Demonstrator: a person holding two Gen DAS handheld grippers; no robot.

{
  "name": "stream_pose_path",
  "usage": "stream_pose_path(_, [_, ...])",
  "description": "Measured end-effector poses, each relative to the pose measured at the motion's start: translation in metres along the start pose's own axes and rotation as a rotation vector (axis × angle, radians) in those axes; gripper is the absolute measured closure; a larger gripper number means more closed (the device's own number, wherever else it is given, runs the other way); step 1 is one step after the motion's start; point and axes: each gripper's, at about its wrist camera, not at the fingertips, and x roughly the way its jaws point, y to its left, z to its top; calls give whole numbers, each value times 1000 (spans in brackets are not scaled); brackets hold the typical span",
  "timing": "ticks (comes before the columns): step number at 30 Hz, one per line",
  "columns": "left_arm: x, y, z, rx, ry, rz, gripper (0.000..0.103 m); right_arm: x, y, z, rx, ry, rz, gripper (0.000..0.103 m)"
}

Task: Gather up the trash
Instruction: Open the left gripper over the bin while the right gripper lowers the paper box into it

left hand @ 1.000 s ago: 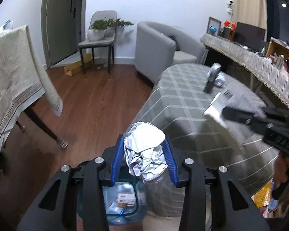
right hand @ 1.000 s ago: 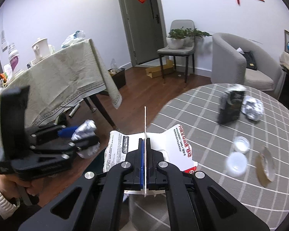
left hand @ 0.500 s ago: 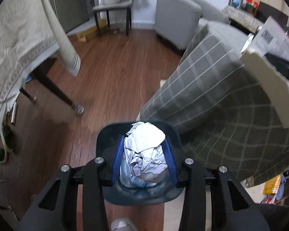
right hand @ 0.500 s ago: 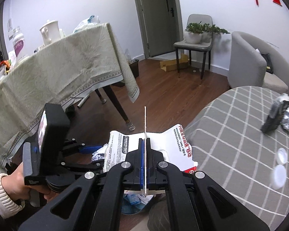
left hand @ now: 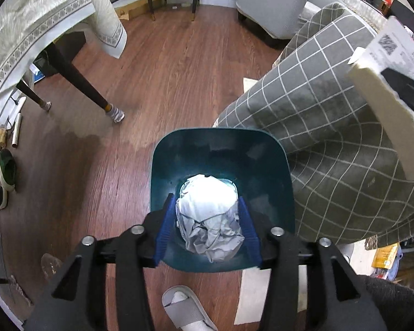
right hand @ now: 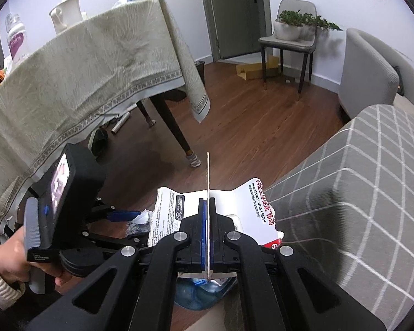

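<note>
The left hand-held gripper [left hand: 208, 227] hung over the bin [left hand: 220, 171]; its jaws had just been opening, loosening the foil ball [left hand: 209, 224] to drop. The right hand-held gripper [right hand: 207, 220] pinched torn packaging [right hand: 251, 207] flat, waiting nearby.

Left tongs [left hand: 208, 222] point steeply down over the teal bin [left hand: 281, 182], which serves as the landmark here. Crumpled foil wad [left hand: 208, 220] sits between the blue pads [left hand: 164, 227]; the jaws have just been opening, small gaps show at both sides of the wad, can't confirm the pads press it. Wad is over the bin's mouth, not at the bottom. Right of the bin: checked grey cloth [left hand: 325, 127] of the counter hangs down, touching the bin's right rim. Upper right of the bin: flat card packaging [left hand: 383, 91], held by a black jaw. Left and beyond the bin: wood floor [left hand: 179, 69], dark table leg [left hand: 77, 82]. Below the bin: grey slipper [left hand: 185, 307].
</note>
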Motion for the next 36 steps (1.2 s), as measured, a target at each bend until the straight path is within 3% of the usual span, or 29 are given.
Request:
stream_pose_path(2, [-1,7,0,-3,-5,6,43,10,4,-2,-5,21,1,102])
stream_pose_path(7, [-6,20,1,-35,-13,0,43,31,10,-6,-18,64,0,102])
stream_pose_path(12, [-28,29,4,-62,-86,-12,43,54,15,-13,-25,122,-11,102])
stream_pose_path(21, [-70,35,7,-71,-246,-41,53,92,22,-26,-24,205,-27,102])
stream_pose_path(30, [-90,40,7,-70,-308,-50,64,129,26,-43,-3,298,-19,102])
stream_pose_path(36, [-109,34,6,-32,-367,-62,71,148,34,-57,-42,359,-93,102])
